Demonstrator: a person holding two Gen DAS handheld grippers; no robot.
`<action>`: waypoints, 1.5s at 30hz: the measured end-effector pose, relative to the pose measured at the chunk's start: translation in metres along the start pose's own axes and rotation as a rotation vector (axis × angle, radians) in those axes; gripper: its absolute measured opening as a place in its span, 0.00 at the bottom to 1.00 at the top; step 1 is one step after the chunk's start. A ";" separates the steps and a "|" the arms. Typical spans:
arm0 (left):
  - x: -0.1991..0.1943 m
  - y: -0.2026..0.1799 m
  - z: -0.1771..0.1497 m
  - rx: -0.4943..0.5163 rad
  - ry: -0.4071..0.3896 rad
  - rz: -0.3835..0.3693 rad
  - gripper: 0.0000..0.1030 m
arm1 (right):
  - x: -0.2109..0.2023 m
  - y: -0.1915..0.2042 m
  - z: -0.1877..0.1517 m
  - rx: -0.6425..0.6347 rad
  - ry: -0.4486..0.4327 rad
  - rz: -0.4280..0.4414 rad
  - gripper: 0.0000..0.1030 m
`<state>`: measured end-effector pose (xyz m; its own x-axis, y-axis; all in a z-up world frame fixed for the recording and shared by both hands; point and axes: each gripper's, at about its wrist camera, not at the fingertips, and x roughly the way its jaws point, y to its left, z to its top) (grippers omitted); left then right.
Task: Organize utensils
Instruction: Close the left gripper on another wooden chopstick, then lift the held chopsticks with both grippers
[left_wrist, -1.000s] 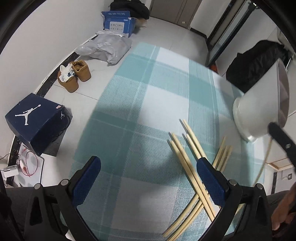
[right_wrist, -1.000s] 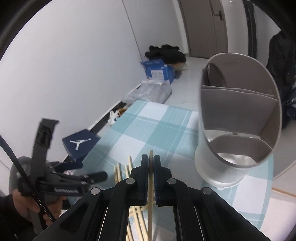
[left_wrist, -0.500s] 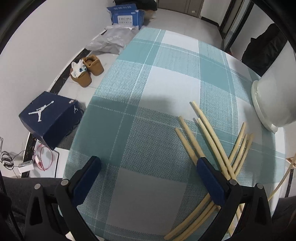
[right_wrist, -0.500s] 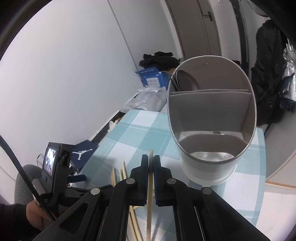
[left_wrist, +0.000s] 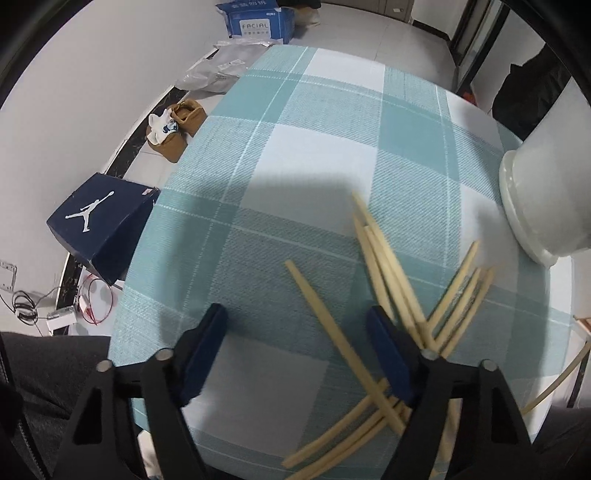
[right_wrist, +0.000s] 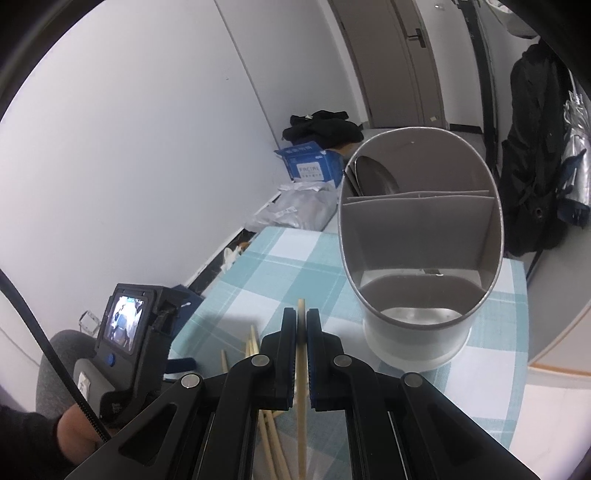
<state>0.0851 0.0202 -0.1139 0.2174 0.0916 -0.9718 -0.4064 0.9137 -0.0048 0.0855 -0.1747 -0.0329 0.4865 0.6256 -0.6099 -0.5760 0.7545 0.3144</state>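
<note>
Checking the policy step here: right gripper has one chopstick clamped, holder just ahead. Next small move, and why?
Probably raise the right gripper and carry its chopstick over the holder's empty near compartment. The tip sits below and left of the rim, so it needs height before tipping in. The left gripper is open over the loose chopsticks.

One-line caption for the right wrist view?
Right hand-held gripper shut on a chopstick, facing the divided utensil holder on the checked tablecloth.
</note>
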 end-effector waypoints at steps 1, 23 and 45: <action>-0.001 -0.001 0.000 -0.012 -0.003 -0.004 0.60 | -0.001 0.000 -0.001 0.001 0.001 -0.001 0.04; -0.002 0.013 0.015 -0.133 -0.071 -0.120 0.03 | -0.005 0.001 -0.006 0.020 -0.011 -0.040 0.04; -0.109 0.014 0.000 0.016 -0.474 -0.445 0.03 | -0.032 0.022 -0.019 -0.052 -0.088 -0.073 0.04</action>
<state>0.0555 0.0224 -0.0079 0.7315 -0.1351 -0.6683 -0.1751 0.9101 -0.3756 0.0449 -0.1815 -0.0201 0.5832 0.5860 -0.5626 -0.5693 0.7889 0.2316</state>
